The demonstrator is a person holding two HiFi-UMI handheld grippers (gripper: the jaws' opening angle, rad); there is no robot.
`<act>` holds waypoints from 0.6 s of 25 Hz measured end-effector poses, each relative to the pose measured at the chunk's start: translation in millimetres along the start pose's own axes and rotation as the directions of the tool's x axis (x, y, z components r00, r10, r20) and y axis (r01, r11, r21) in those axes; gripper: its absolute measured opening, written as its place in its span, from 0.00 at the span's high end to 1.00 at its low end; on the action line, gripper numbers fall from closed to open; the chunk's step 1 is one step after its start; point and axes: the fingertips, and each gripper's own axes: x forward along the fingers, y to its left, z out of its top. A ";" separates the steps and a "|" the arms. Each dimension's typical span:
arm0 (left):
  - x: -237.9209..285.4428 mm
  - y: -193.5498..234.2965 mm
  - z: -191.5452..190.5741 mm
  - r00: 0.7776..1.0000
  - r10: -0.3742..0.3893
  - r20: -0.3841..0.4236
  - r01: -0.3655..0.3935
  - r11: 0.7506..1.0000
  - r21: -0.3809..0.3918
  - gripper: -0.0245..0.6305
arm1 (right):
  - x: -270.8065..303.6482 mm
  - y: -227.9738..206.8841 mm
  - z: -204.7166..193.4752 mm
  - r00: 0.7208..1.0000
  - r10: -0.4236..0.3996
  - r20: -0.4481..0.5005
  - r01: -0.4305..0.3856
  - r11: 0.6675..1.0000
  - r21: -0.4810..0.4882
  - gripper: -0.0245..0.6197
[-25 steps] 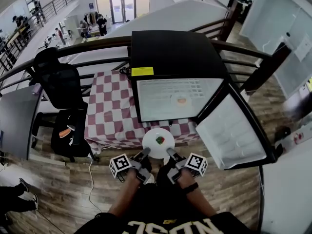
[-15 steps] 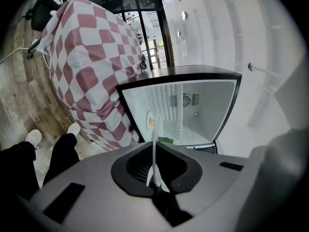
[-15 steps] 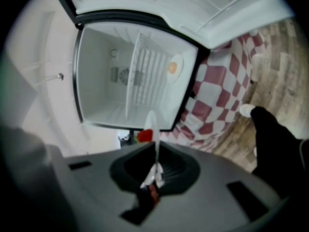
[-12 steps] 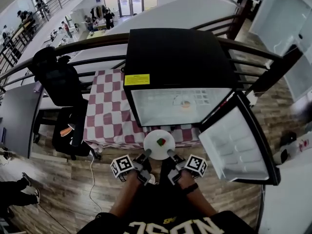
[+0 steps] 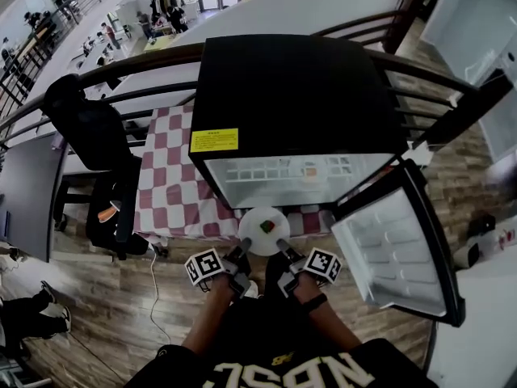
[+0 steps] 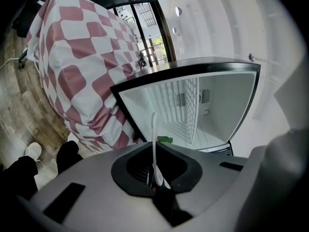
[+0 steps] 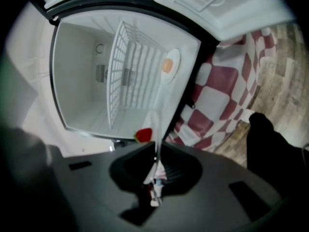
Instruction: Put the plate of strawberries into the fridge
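Head view and both gripper views, plate held before an open fridge. The white plate point(image 5: 263, 230) hangs in the air, clear of any surface, just in front of the fridge point(image 5: 299, 87) opening and near its lower edge. The strawberries point(image 5: 266, 226) sit around its middle.

The left tool point(image 5: 241, 255) is pressed together on the plate's near-left rim. The right tool point(image 5: 281, 247) is pressed together on the near-right rim. In each gripper view the rim runs edge-on out of the pinching jaws, with a strawberry showing beside it (leaf point(image 6: 165, 139), red fruit point(image 7: 143, 135)). Neither hand is nearer, as the two grips mirror each other and the plate extends away from the person, beyond both tools.

The fridge cavity lies straight ahead of the plate. Its door point(image 5: 396, 249) is swung wide to the person's right, leaving the approach unobstructed. A wire shelf point(image 7: 130, 76) spans the interior, and a small dish point(image 7: 170, 65) with something orange on it already lies on that shelf, right of centre in the head view. A counter point(image 5: 174, 184) under a checked cloth lies to the left of the fridge, with a dark chair point(image 5: 97, 136) beyond it.

The coming move appears to be a level push forward into the cavity, probably aimed a little left of the dish.
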 end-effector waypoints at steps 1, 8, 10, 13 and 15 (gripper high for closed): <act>4.3 2.3 2.1 1.000 0.006 -0.001 -0.006 1.000 -0.001 0.92 | 3.1 -2.5 2.9 1.000 -0.002 0.000 0.002 1.000 0.002 0.92; 32.9 14.5 17.3 0.999 0.036 0.013 -0.036 0.999 -0.026 0.92 | 26.0 -12.2 26.9 0.999 -0.032 -0.012 0.032 0.999 -0.022 0.91; 41.0 15.7 22.4 0.999 0.040 0.022 -0.039 0.999 -0.035 0.92 | 32.7 -13.0 35.2 0.999 -0.039 -0.016 0.039 0.999 -0.027 0.91; 52.2 16.8 29.7 0.998 0.048 0.034 -0.047 0.999 -0.021 0.92 | 41.9 -14.2 47.0 0.999 -0.050 -0.020 0.049 0.998 -0.033 0.91; 59.3 18.8 34.8 0.998 0.056 0.041 -0.056 0.998 -0.009 0.92 | 48.3 -15.8 53.9 0.998 -0.057 -0.020 0.056 0.998 -0.037 0.91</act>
